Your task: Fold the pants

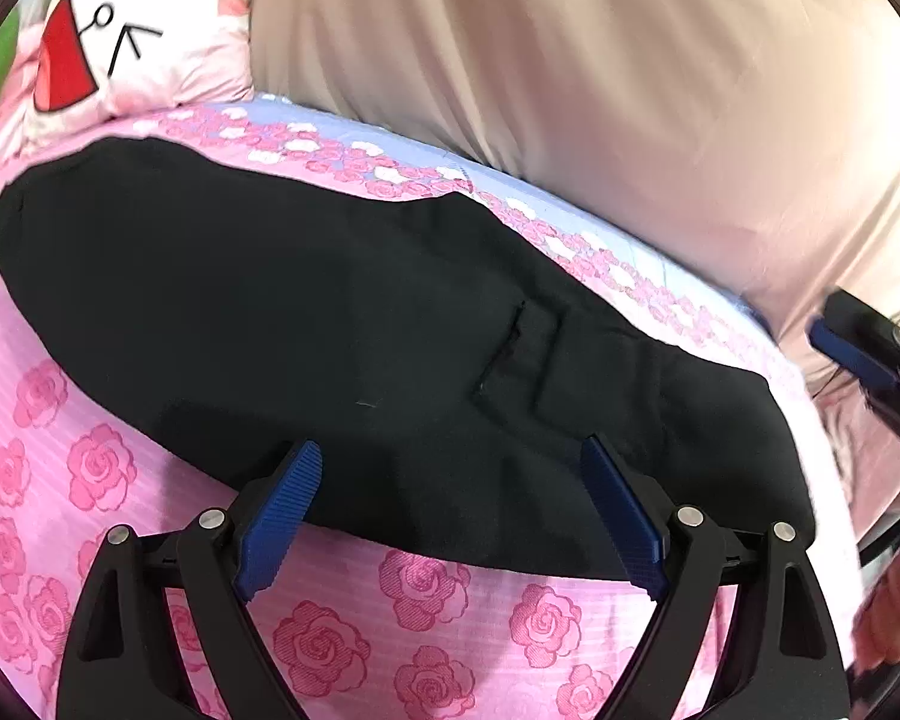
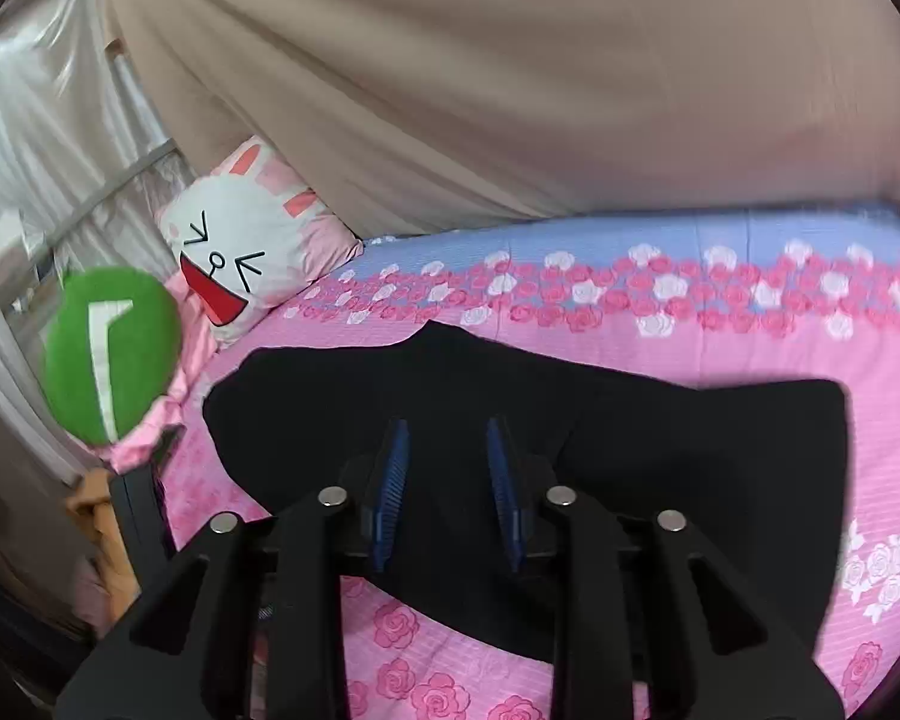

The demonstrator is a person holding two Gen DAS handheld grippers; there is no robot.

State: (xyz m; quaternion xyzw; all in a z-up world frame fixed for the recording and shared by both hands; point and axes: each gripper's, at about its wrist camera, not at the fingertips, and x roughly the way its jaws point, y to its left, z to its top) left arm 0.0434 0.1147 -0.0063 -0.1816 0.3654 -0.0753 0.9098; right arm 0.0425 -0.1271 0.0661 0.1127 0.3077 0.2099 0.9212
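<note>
Both claws are hovering empty over the black pants [image 1: 342, 324] lying flat on the rose bedsheet [image 1: 60, 480]: left claw [image 1: 450, 468] spreading wide to take an edge, right claw [image 2: 447, 438] narrowing, gripping nothing.

Bed w/ pink rose sheet [image 2: 720, 354], black pants [image 2: 690, 450] flat, bunny pillow [image 2: 240, 258], green cushion [image 2: 111, 354]

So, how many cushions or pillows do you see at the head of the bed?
2. The white bunny-face pillow lies against the beige curtain; the round green cushion sits lower left of it, at the bed's edge. Others may be hidden outside the view.
</note>
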